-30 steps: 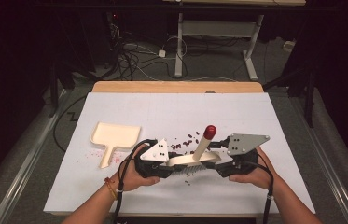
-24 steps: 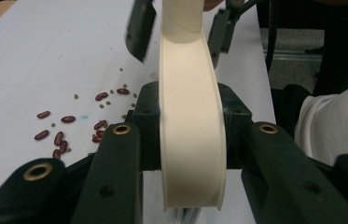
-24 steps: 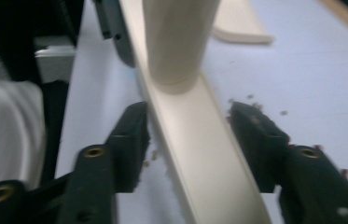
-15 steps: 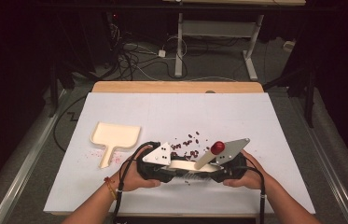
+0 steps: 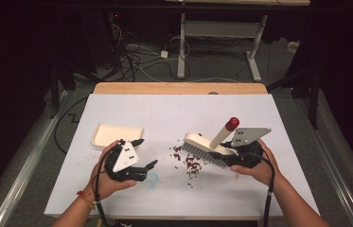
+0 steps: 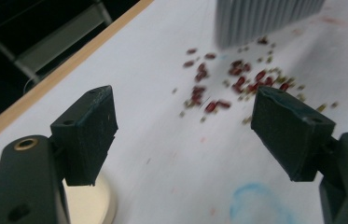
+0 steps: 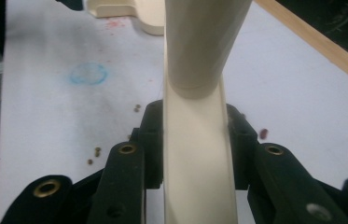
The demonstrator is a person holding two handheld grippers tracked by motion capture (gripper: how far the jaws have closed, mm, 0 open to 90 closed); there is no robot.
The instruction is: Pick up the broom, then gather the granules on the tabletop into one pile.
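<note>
A cream hand brush (image 5: 207,144) with grey bristles and a red-tipped handle rests bristles down on the white table cover (image 5: 179,113), right of centre. My right gripper (image 5: 228,151) is shut on its cream back; in the right gripper view the jaws (image 7: 195,121) clamp it from both sides. Red beans (image 5: 189,163) lie scattered in front of the bristles. My left gripper (image 5: 145,153) sits left of the beans, its jaws just opened wide with nothing between them. In the left gripper view (image 6: 190,121) it faces the beans (image 6: 227,84) and bristles (image 6: 265,18). A cream dustpan (image 5: 116,134) lies behind it.
A blue ring mark (image 5: 151,179) is drawn on the cover near the left gripper. The wooden table edge (image 5: 179,88) runs along the far side. Beyond it are cables and desk legs (image 5: 182,52) on a dark floor.
The left gripper has let go of the brush, opened and drawn away to the left beside the dustpan. The right gripper closed on the brush and now holds it alone, farther right.
</note>
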